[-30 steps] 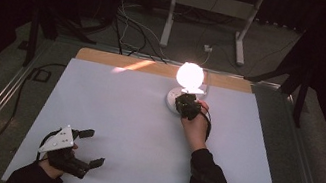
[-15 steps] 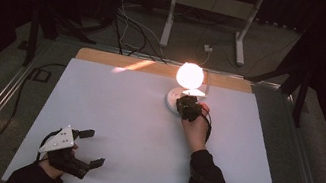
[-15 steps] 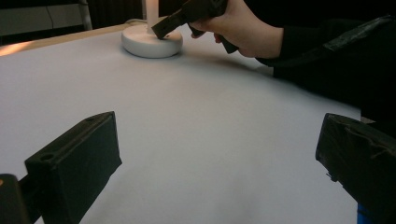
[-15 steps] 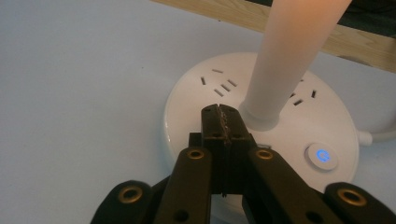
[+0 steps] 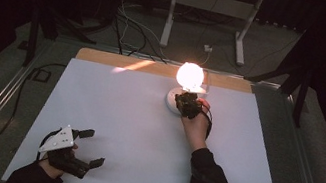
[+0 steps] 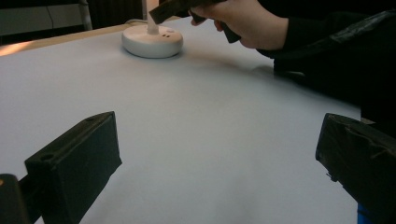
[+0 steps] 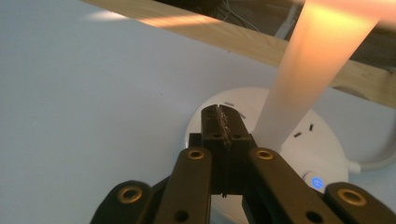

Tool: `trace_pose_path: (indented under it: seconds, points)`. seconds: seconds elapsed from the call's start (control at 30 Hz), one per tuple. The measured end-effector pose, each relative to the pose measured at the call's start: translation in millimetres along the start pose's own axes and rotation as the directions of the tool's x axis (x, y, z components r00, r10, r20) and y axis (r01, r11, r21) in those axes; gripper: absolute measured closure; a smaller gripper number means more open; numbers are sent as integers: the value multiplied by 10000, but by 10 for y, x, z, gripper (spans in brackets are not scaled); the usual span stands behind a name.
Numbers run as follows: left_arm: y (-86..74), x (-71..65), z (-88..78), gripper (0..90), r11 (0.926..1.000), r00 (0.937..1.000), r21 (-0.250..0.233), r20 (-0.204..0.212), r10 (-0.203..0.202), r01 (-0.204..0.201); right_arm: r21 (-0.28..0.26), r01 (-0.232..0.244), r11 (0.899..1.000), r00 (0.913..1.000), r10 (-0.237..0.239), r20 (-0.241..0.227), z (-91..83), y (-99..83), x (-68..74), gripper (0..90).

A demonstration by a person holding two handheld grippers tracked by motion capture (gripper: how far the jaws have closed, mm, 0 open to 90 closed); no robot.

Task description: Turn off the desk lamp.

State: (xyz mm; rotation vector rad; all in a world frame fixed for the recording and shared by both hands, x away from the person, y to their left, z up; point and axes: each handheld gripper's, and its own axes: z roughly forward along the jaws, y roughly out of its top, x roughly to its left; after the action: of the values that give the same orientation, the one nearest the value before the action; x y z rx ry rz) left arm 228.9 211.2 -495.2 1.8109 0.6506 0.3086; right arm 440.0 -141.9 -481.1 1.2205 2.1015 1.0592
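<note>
Right gripper (image 7: pixel 223 122) unmoved at lamp base (image 7: pixel 205 122)

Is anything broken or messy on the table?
Nothing stands out. The lit lamp stands upright on its round white base near the far edge of the white table. The right gripper, fingers shut, sits over the base. The left gripper rests open at the near corner.
</note>
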Motion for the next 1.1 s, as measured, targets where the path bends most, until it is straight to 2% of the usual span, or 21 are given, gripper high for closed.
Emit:
trace_pose_path:
  seconds: [0.13,0.2,0.6,0.97,1.1]
  points:
    - [1,2,3,5,10000,10000,17,11,-5,5,-113,155,9998,9998,-154,86,-42,43,10,899]
    - [1,-1,4,5,10000,10000,21,14,8,-8,-93,36,10000,10000,-35,70,-47,43,3,899]
    - [0,0,4,5,10000,10000,46,9,17,-17,428,-16,9991,9998,8,175,93,-129,-14,899]
    - [-1,0,2,5,10000,10000,32,-2,-3,3,588,-41,9983,9998,29,207,150,-177,-13,899]
    - [-3,2,10,5,10000,10000,68,18,-11,11,598,112,9981,9996,-128,265,152,-181,-5,899]
